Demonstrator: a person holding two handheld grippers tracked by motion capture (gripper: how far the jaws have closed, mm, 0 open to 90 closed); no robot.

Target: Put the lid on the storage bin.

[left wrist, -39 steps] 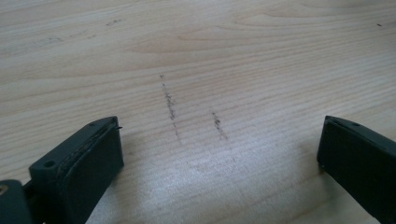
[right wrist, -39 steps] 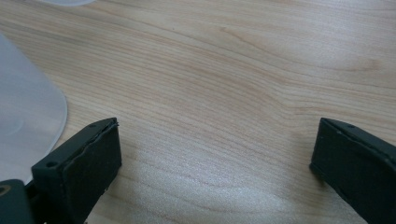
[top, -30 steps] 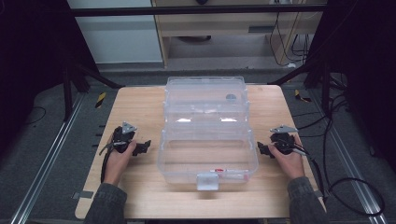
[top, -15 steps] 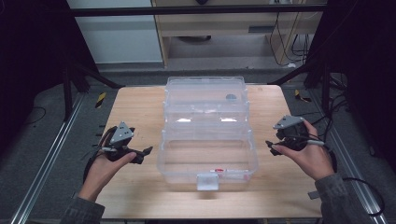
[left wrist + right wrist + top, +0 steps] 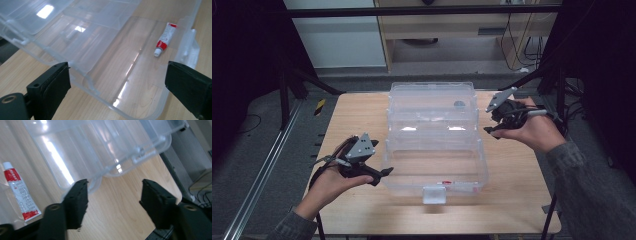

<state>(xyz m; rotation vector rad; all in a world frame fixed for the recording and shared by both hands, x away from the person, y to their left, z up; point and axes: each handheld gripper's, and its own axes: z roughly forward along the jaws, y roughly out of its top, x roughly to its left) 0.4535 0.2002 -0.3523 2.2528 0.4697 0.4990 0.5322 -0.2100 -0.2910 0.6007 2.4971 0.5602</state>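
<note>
From the high view, a clear plastic box lies open in the middle of the wooden table, with its lid folded back toward the far side and a small white latch at the near edge. The left gripper is held just beside the box's near left corner, and the right gripper hangs near the lid's right edge, up off the table. Neither one is holding anything. A small dark round thing sits in the lid part, too small to tell what it is. In the left gripper view, the two black jaws stand wide apart with nothing between them, and they point at the box's near left wall. A little red and white tube lies flat on the bottom of the box, near the latch side. There is tiny writing on the tube, but it is too small to read. In the right gripper view, the jaws are also spread wide and empty, and the left jaw is just beside the rounded corner of the clear plastic. The tube shows at the left, and its red label has white letters that are too blurry to read. I think the box could slide or tip if one gripper pushes its thin wall from only one side. The clear plastic is shiny and slippery, so a jaw could slip off the rim.
</note>
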